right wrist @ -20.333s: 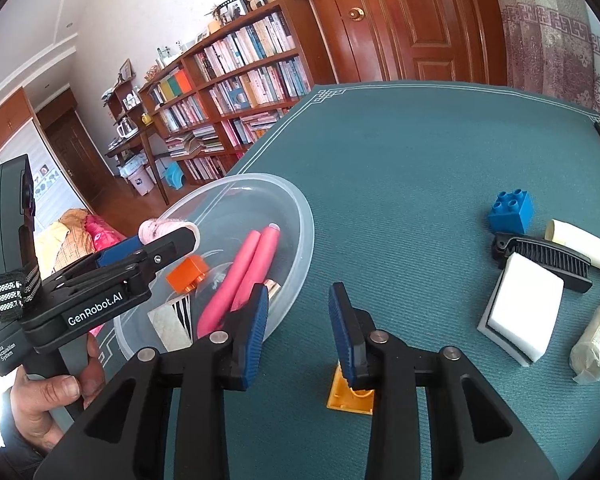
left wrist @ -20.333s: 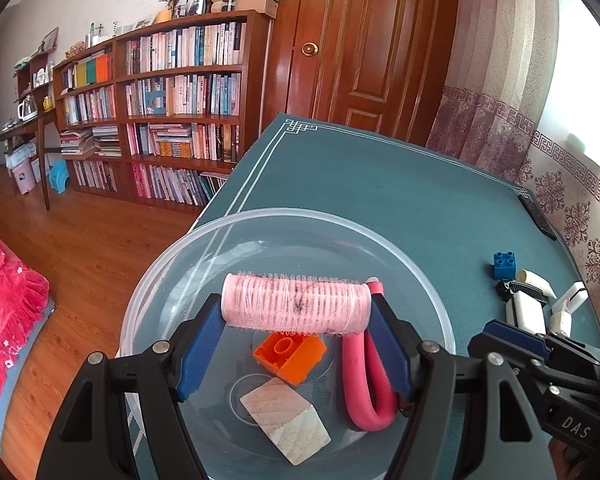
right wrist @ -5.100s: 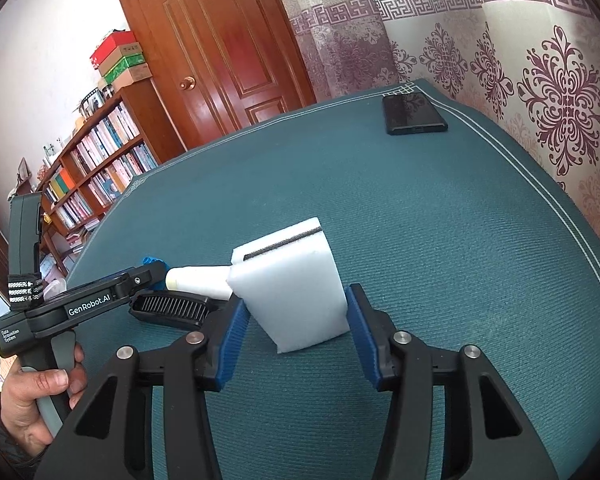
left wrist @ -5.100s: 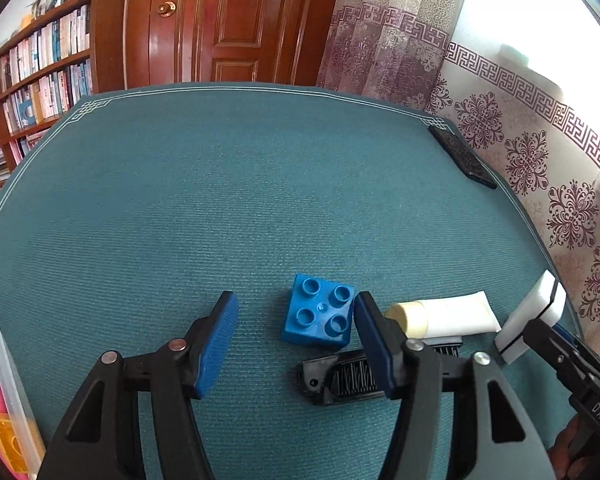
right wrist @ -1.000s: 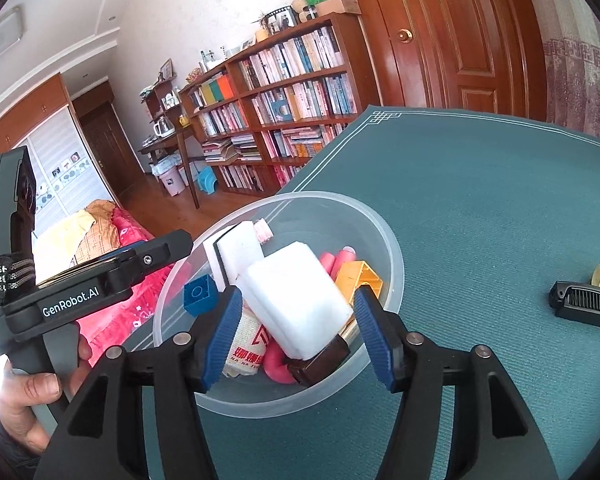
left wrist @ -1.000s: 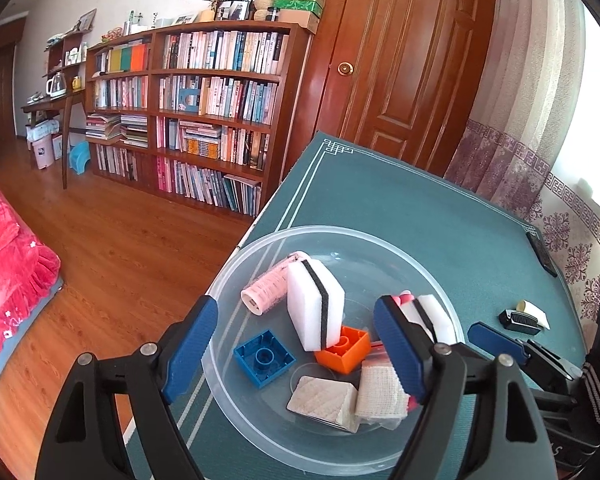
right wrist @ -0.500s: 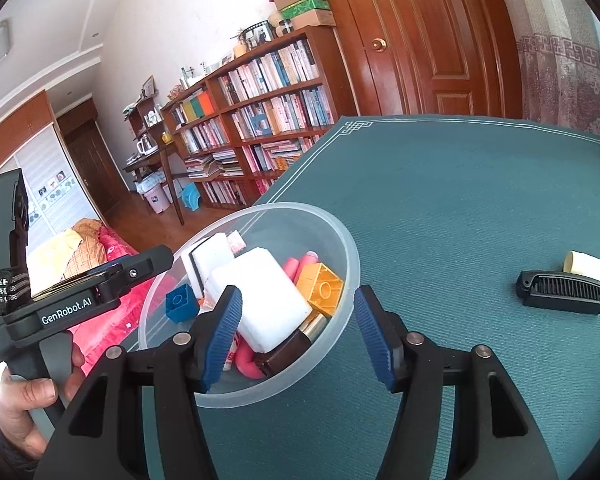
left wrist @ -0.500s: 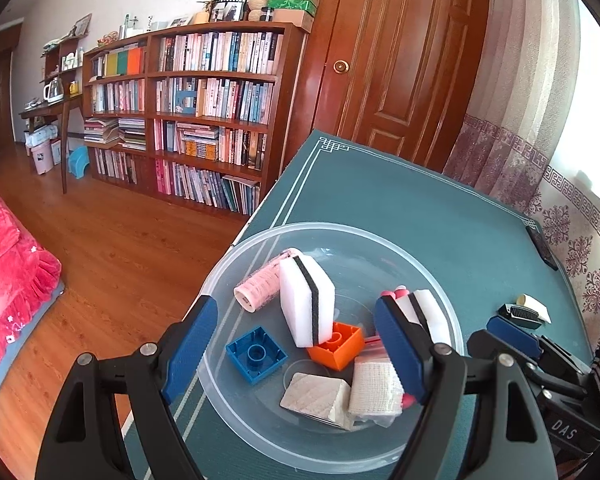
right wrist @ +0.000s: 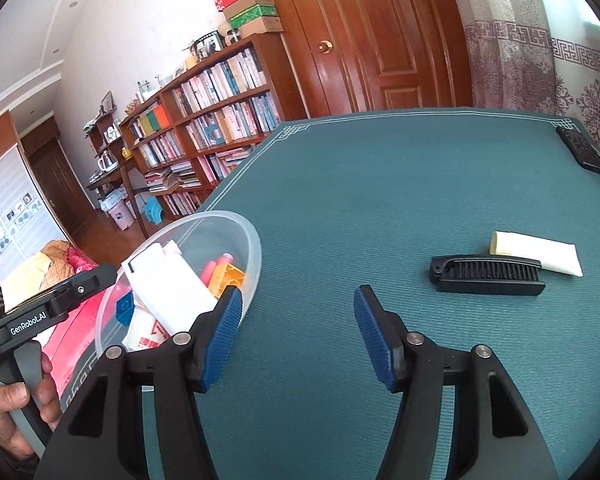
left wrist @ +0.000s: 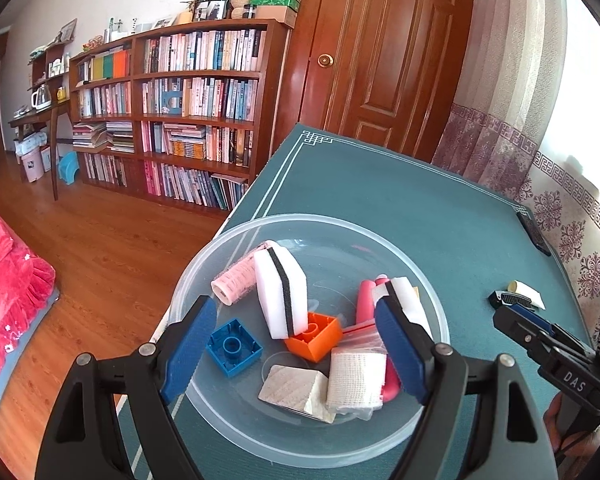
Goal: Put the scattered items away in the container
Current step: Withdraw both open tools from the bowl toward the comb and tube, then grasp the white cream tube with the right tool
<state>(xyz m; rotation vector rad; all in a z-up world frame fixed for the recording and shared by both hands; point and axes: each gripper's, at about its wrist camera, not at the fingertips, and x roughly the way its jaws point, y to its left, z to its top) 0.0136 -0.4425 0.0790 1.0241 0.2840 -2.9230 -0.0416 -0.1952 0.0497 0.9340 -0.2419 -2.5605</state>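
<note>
Both claws are wide apart and hold nothing. My right claw (right wrist: 298,330) hangs over the green table cloth (right wrist: 380,200). My left claw (left wrist: 296,348) hangs right above the bowl (left wrist: 440,312).

Just under the left claw, the bowl is round, see-through, thin plastic. It is full of small things. Nearest the claw lie a pale wood block (left wrist: 294,390) with hard corners and a soft white bandage roll (left wrist: 356,378) in a crinkly bag. A little past them sit a blue toy brick (left wrist: 234,346), upside down and hollow, and an orange toy brick (left wrist: 314,336), both hard and shiny. A squishy white sponge (left wrist: 282,294) with a dark stripe stands on its end and leans on the orange brick. Behind it lies a fuzzy pink curler (left wrist: 236,284). A second sponge is partly hidden behind the left claw's right finger.

Ahead of the right claw and off to its right, well apart from the bowl, lie the last two things. The black comb (right wrist: 486,280) is long, flat and hard, with many thin teeth. The cream tube (right wrist: 536,254) is smooth and soft, and it touches the far side of the comb.

The comb lies very low, so I think the fingers could slide over it or pinch the cloth. A grab at the comb might push the tube away. The tube could squish or slip out. The bowl is light and sits near the table edge, so a bump could tip it, and the leaning sponge could fall over.

Farthest away, by the table's far right corner, lies a flat black remote (right wrist: 582,150).
</note>
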